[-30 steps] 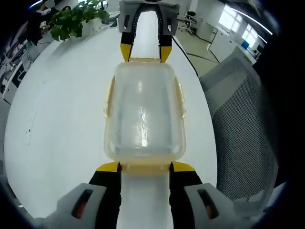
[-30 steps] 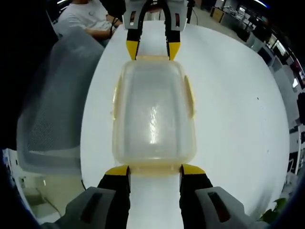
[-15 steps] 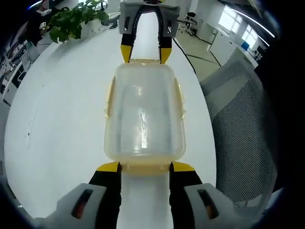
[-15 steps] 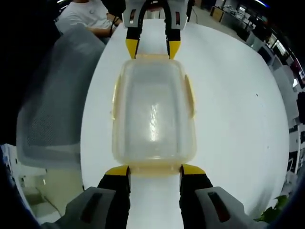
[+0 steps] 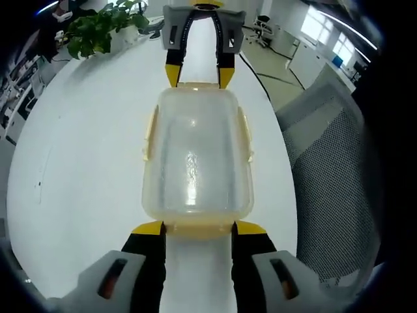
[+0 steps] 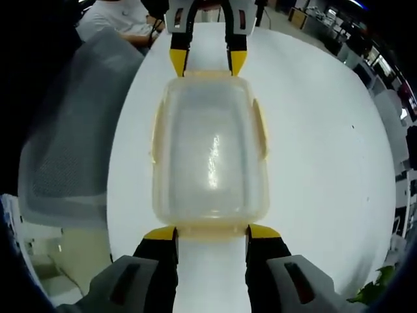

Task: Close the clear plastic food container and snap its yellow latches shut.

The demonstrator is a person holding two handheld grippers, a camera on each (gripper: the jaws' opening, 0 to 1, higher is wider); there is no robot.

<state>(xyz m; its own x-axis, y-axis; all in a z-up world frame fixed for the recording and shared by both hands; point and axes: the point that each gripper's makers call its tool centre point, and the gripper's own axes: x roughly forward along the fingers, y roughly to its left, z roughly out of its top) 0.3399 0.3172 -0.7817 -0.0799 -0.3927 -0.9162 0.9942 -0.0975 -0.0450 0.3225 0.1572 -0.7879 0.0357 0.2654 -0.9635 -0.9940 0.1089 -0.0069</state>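
White table (image 5: pixel 85 143) carries the lidded clear container (image 5: pixel 197 156); left tongs (image 5: pixel 197 229) and right tongs (image 6: pixel 211 233) stand apart, gaping, yellow tips touching its opposite ends.

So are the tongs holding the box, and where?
Neither grips it. The left tongs and the right tongs stand open, tips at the yellow latches on opposite short ends of the clear container, which sits lidded on the white table.
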